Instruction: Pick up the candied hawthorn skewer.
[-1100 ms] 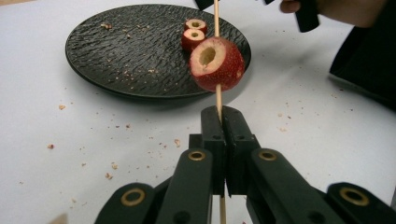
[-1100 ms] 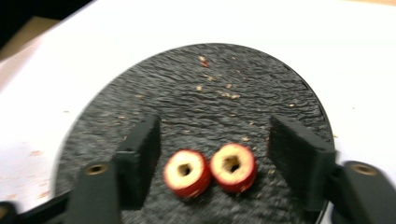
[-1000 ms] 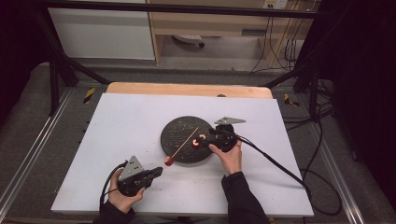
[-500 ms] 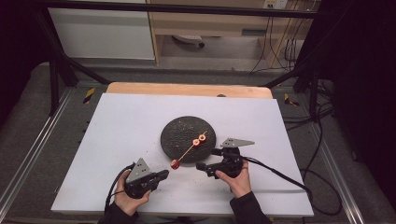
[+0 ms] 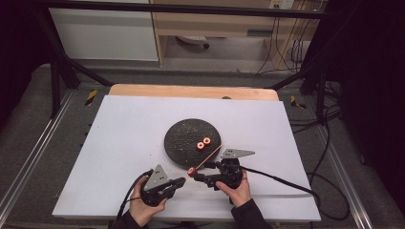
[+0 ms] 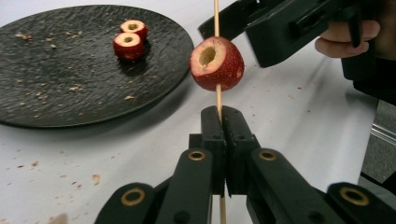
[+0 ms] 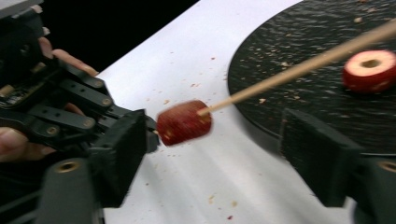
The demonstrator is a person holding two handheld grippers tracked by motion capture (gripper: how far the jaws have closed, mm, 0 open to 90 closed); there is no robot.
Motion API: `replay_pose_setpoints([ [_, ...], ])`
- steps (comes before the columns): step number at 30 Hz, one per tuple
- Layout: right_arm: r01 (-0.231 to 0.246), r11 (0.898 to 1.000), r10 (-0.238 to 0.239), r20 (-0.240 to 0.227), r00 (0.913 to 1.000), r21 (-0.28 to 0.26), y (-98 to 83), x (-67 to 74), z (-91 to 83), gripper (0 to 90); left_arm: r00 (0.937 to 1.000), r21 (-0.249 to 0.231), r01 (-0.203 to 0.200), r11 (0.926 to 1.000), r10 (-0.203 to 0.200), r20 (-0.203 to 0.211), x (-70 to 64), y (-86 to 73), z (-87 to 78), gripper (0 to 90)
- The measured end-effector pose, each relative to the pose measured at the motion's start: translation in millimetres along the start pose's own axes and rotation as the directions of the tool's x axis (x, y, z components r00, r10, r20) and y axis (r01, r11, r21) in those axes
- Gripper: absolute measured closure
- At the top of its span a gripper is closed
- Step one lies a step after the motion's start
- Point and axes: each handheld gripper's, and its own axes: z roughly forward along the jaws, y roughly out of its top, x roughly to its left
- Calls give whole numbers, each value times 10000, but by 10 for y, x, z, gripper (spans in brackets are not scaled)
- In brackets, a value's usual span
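Near the worktop's front edge, my left gripper (image 6: 219, 122) clamps the skewer (image 6: 216, 14) with one fruit piece (image 6: 216, 64) left on it, two pieces (image 5: 203, 143) now lying on the plate (image 5: 184, 129), while my right gripper (image 5: 197, 177), jaws just narrowed yet gripping nothing, straddles that last piece.

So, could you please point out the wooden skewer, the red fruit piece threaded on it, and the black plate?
wooden skewer (image 6: 217, 97): left gripper view, bare shaft just below the fruit.
red fruit piece (image 6: 217, 64): left gripper view, middle of its body.
black plate (image 5: 181, 138): high view, bare left part of its surface.
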Motion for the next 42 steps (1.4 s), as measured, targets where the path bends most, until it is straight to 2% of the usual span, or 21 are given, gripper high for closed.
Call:
replay_pose_setpoints([
  [7,-45,9999,53,-482,9988,167,-41,1,43,446,9999,-9,-88,10000,88,141,-43,-1,27,881],
  [15,-94,9993,127,-929,9956,358,-53,7,47,586,9996,-17,-118,9999,119,246,-62,-5,45,881],
  [23,-91,9990,129,-866,9962,434,-36,5,21,593,9995,-15,-162,9999,162,284,-58,-10,29,881],
  [29,162,9997,-152,-506,9986,198,38,10,-72,594,9992,-103,-186,9998,189,355,-47,-17,-13,881],
  [42,148,9985,-145,64,9999,-526,264,-107,-297,597,9992,-259,-250,9994,258,295,15,-61,-112,882],
])
